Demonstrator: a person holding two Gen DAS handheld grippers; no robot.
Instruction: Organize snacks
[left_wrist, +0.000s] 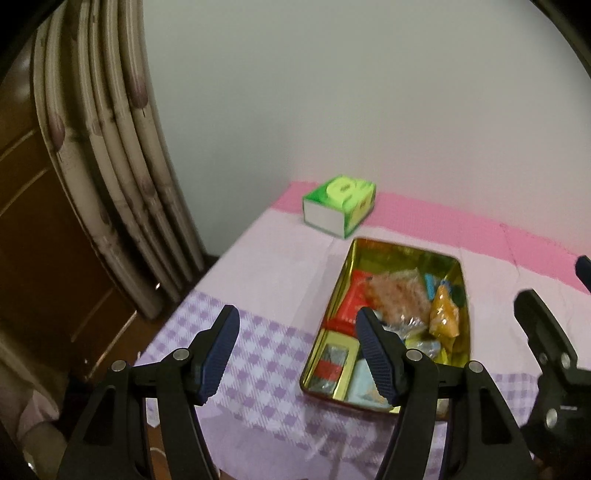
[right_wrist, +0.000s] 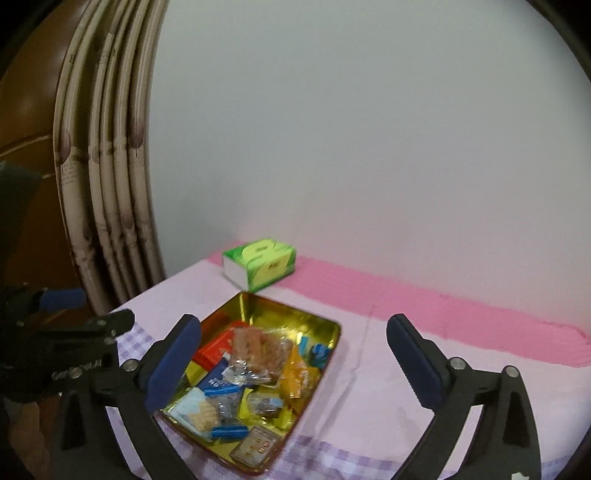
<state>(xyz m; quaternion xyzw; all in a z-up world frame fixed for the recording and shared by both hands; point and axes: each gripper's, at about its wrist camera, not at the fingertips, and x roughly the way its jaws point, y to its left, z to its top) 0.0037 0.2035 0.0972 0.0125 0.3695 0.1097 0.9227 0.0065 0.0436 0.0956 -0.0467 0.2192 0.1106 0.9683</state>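
A gold rectangular tin stands open on the table and holds several wrapped snacks: a red packet, a clear bag of biscuits, an orange packet and small blue packets. My left gripper is open and empty above the tin's near left corner. My right gripper is open and empty above the tin's right side. The right gripper also shows at the right edge of the left wrist view.
A green tissue box stands behind the tin near the white wall. The table wears a pink and lilac checked cloth. A beige curtain and a brown wooden door are left of the table.
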